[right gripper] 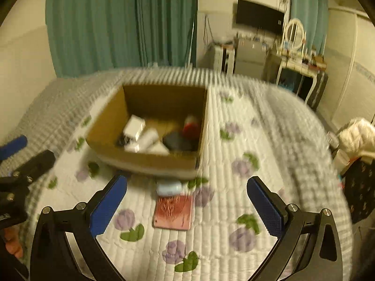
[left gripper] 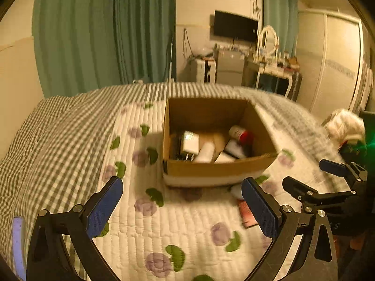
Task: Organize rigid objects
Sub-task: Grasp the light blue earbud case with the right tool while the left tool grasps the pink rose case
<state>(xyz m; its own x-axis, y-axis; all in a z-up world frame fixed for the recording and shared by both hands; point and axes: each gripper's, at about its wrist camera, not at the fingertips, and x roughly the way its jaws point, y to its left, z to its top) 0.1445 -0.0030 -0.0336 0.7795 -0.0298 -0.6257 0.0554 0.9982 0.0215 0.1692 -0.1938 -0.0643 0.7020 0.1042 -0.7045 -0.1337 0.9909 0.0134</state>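
Note:
An open cardboard box [left gripper: 220, 169] [right gripper: 150, 161] stands on a floral quilted bed. Inside lie a white box [left gripper: 191, 141] [right gripper: 134, 126], a white tube [left gripper: 205, 151], a red-capped bottle [left gripper: 241, 134] [right gripper: 191, 125] and a dark item [right gripper: 179, 141]. On the quilt in front of the box lie a pink flat box [right gripper: 174, 212] [left gripper: 246, 213] and a small pale blue object [right gripper: 169, 187]. My left gripper [left gripper: 182, 206] is open and empty, above the quilt short of the box. My right gripper [right gripper: 187, 205] is open and empty above the pink box.
A grey checked blanket [left gripper: 58, 135] covers the bed's left and far side. Green curtains [left gripper: 105, 30], a wall TV [left gripper: 235, 25], a dresser with mirror [left gripper: 269, 53] and a wardrobe [left gripper: 332, 65] stand behind. A white fluffy item [right gripper: 358, 135] sits at the right.

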